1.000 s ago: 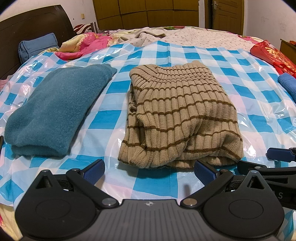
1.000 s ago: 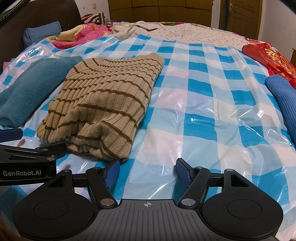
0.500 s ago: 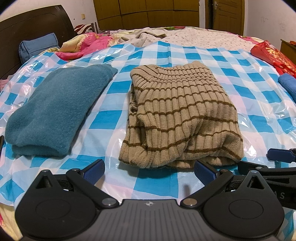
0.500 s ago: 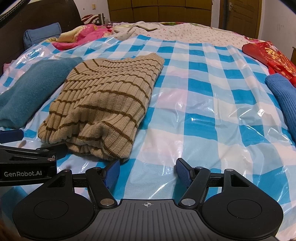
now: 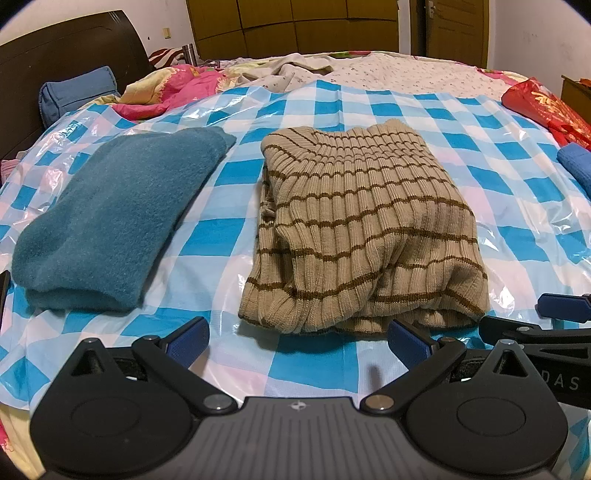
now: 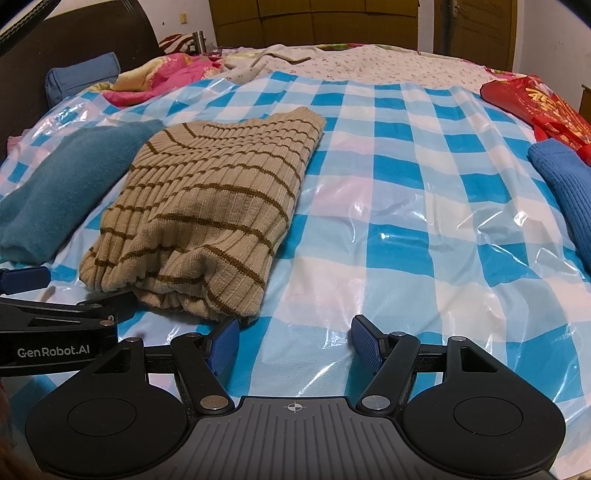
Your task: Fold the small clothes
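On the bed, centre of the blue-and-white checked plastic sheet (image 5: pixel 369 107): a tan ribbed sweater with brown stripes (image 5: pixel 362 229), folded into a thick rectangle, lying flat. Its bulging rolled edge faces the cameras; some loose layers show along its left side in the left wrist view.

Left gripper (image 5: pixel 297 341) sits low, just short of the sweater's near edge, at 6 o'clock from it. Jaws spread wide, nothing between them; blue pads (image 5: pixel 186 338) clear of the knit. Right gripper (image 6: pixel 293 345) is at about 5 o'clock from the sweater, over bare sheet, jaws likewise spread and empty; its left pad (image 6: pixel 223 341) is just beside the sweater's near right corner, contact not certain. Each gripper shows at the edge of the other's view.

At 9 o'clock from the sweater, apart from it with checked sheet between: a folded teal fleece garment (image 5: pixel 110 218). At 3 o'clock, well apart, at the sheet's right edge: a blue knit item (image 6: pixel 565 192), only partly in frame. Beyond that, toward 2 o'clock: a red bag with gold print (image 6: pixel 532 103).

Far side, 12 o'clock: rumpled pink and floral bedding (image 5: pixel 184 81), a blue pillow (image 5: pixel 77 92) against the dark headboard (image 5: pixel 66 51), then wooden wardrobe doors (image 5: pixel 295 26).
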Available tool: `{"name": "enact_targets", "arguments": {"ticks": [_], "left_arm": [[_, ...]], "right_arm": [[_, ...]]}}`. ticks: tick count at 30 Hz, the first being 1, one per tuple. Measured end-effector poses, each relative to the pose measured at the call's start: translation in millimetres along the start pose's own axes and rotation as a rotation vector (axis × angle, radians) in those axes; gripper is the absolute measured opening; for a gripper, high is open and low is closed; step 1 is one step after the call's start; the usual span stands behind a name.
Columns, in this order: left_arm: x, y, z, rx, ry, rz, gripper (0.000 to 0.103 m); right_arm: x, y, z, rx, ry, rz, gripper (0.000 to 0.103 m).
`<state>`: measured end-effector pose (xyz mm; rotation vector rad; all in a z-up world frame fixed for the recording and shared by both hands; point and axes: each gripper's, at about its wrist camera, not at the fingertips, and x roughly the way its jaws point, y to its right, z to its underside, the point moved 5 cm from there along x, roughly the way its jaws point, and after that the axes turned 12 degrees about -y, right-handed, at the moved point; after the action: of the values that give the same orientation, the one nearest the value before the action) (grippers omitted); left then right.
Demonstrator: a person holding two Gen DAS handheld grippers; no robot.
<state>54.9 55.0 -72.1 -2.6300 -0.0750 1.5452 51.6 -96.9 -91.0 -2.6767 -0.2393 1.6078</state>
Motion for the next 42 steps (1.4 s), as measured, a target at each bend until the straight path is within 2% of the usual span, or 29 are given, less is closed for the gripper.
{"name": "enact_targets", "arguments": {"ticks": [42], "left_arm": [[0.0, 3.8, 1.5, 0.032, 0.007, -0.024, 0.103]], "right_arm": [[-1.5, 1.9, -0.8, 0.015, 0.002, -0.011, 0.068]]}}
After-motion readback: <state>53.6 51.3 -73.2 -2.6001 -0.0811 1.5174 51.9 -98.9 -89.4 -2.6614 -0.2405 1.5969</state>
